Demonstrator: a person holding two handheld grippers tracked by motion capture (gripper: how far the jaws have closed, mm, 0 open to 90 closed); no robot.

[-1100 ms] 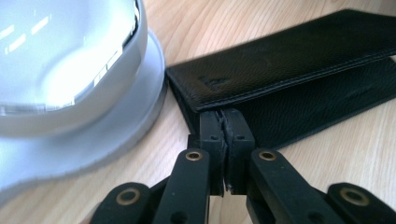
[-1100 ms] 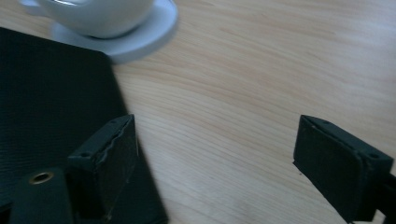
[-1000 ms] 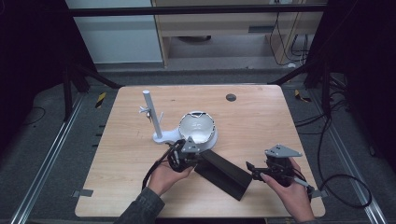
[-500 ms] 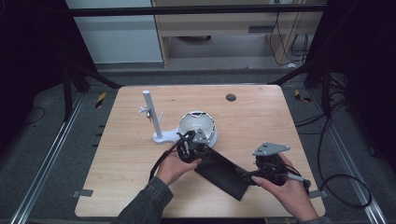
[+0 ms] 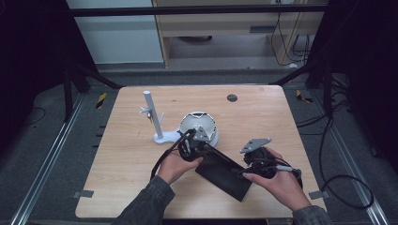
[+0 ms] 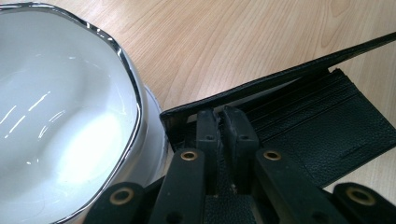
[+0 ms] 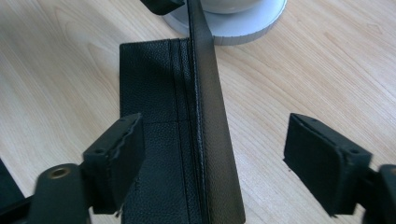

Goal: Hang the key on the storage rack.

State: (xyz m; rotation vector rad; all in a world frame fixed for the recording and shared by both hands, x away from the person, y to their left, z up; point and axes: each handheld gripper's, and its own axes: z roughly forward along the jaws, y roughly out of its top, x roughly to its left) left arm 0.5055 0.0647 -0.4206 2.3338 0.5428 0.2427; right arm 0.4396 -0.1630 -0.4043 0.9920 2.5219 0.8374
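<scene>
A black leather wallet (image 5: 223, 176) lies open on the wooden table (image 5: 263, 112), one flap raised on edge. My left gripper (image 5: 190, 145) is shut on the end of that raised flap beside the white bowl (image 5: 195, 123). In the left gripper view its jaws (image 6: 219, 123) pinch the flap above the card slots of the wallet (image 6: 336, 126). My right gripper (image 5: 251, 164) is at the wallet's other end. In the right gripper view the right gripper (image 7: 215, 140) straddles the upright flap of the wallet (image 7: 159, 93); its jaws have just been closing, and the pads are clear of the flap.
A white post on a base (image 5: 151, 112) stands left of the bowl. The bowl (image 6: 56, 116) has a silver rim and sits on a round white base (image 7: 243, 28). A dark round spot (image 5: 232, 98) marks the table's far side. Bare wood lies to the left and far right.
My right gripper has moved left, closer to the wallet's end, and a little up. The left gripper stays on the flap by the bowl.
</scene>
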